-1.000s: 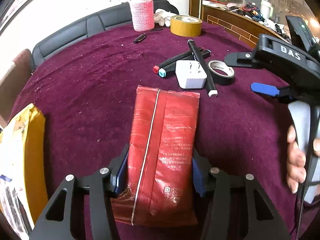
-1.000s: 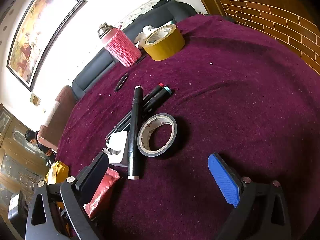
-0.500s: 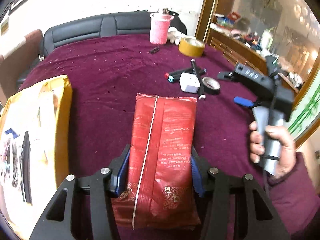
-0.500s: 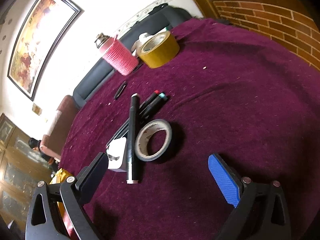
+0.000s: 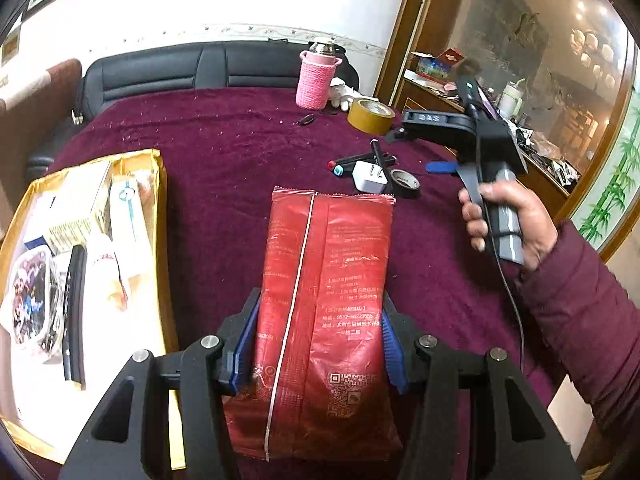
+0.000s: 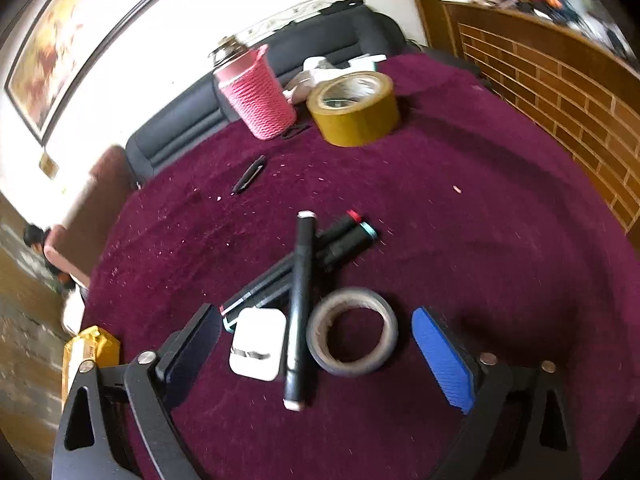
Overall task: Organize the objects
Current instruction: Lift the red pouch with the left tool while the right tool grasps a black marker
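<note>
My left gripper is shut on a red foil packet, held lengthwise above the maroon tablecloth. An open yellow box with several small items lies to its left. In the right wrist view my right gripper hangs over a white charger plug, a long black marker and a black tape roll. Its jaws are closing, with these things between them and the pads touching none. More markers lie crossed behind. A hand holds the right gripper at the right.
At the table's far side stand a bottle in a pink knitted sleeve and a yellow tape roll. A small black pen lies mid-table. A dark sofa is behind the table and a brick-faced counter to the right.
My left gripper rose and drew back with the red packet, bringing the yellow box into view. My right gripper moved over the charger, marker and tape roll, and its jaws narrowed a little.
</note>
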`<state>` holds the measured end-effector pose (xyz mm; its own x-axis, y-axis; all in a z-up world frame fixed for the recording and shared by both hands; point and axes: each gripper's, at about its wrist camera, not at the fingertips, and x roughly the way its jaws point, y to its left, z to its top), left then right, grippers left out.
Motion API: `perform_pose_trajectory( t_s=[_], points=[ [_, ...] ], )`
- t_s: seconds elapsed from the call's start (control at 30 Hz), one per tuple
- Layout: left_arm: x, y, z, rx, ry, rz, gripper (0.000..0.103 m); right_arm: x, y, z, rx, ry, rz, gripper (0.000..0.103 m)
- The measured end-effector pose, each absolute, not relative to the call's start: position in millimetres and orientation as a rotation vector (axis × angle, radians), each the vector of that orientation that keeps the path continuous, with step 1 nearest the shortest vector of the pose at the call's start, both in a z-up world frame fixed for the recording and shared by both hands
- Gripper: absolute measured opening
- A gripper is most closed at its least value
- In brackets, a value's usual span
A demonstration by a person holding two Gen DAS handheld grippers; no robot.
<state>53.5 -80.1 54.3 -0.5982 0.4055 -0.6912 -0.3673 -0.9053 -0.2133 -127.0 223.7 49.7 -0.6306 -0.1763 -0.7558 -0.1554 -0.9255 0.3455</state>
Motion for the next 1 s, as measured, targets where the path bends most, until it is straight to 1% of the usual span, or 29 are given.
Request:
perform_pose_trajectory(
  t_s=[0.03,0.2,0.3,0.4,0.5,0.57,0.63,0.7,0.73,0.87,0.97,1.0],
  points=[
    [52.6,-81.6,52.9,-1.096,-0.073,2.473,0.052,-132.5,219.9,48.9,1.364,-0.578,-2.761,0.085],
    [51.0,-87.0,47.5,-1.114,-0.082,2.469,0.052,-155.8,205.7,31.0,1.5,-0.476,-2.75,0.062],
    [51.9,-88.1,46.3,-1.11,-0.084,2.469,0.052,-163.3,198.6,29.6,1.51,-0.403,-2.793,0.057],
    [52.6,-89.1,45.5,-1.11,-0.093,2.465,0.052,-169.3,196.4,28.4,1.526,-0.354,-2.814,0.049],
    [52.7,-89.9,43.4,-1.119,-0.097,2.459,0.052,-169.9,194.1,28.3,1.523,-0.297,-2.83,0.046],
    [52.6,-90.8,42.6,-1.124,-0.101,2.458,0.052,-168.7,187.9,28.5,1.524,-0.214,-2.839,0.043],
    [53.4,-91.2,42.5,-1.127,-0.105,2.458,0.052,-166.0,182.3,29.7,1.506,-0.177,-2.815,0.03],
    [53.7,-92.1,42.6,-1.127,-0.109,2.459,0.052,-161.4,179.8,31.6,1.474,-0.201,-2.767,0.019],
    [54.3,-92.6,43.0,-1.125,-0.112,2.459,0.052,-160.0,179.1,31.1,1.476,-0.205,-2.747,0.017],
    [55.9,-92.9,43.8,-1.121,-0.116,2.463,0.052,-160.3,179.2,26.9,1.496,-0.188,-2.748,0.017],
    [57.0,-92.7,44.2,-1.121,-0.118,2.463,0.052,-167.1,180.3,11.2,1.592,-0.22,-2.701,0.018],
    [57.9,-92.7,44.7,-1.119,-0.119,2.465,0.052,-164.1,180.4,13.3,1.556,-0.224,-2.729,0.017]
  ],
)
